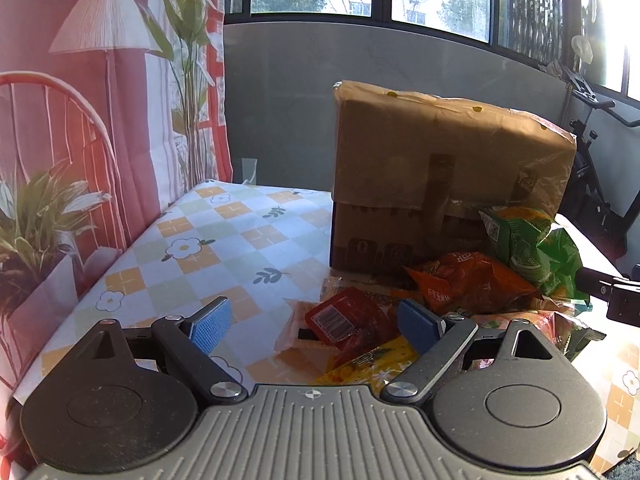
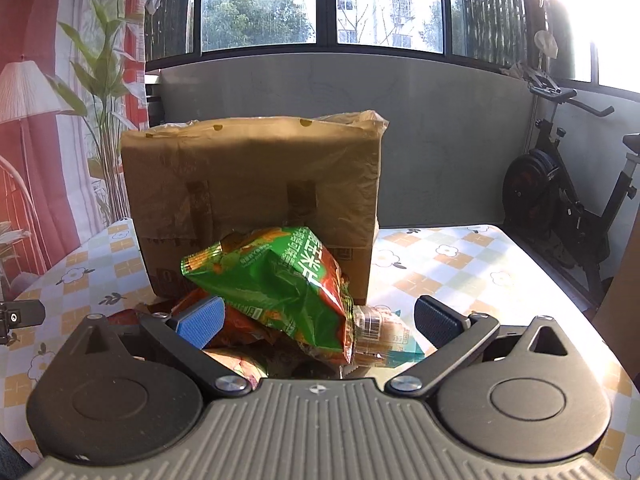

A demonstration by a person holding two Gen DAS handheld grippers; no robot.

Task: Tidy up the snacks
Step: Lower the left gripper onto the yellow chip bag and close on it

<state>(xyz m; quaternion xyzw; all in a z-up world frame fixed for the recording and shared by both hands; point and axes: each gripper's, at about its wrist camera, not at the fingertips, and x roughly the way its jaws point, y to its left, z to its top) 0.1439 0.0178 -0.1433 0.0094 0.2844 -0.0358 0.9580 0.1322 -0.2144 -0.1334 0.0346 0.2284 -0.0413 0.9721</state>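
Cardboard box (image 2: 252, 200) stands beyond both grippers, stiff and bulky, not a thing to pinch. Just ahead of the right gripper (image 2: 320, 320), jaws spread and empty, leans the green snack bag (image 2: 272, 284) — light, puffy, slippery film, best taken by its crimped edge. Between the left gripper (image 1: 316, 324)'s spread jaws lies the red packet (image 1: 344, 324) — flat, soft, pinchable anywhere.

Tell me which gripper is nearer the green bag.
Right. The right gripper is open around the green bag; the left gripper sits off to its left, over a red packet.
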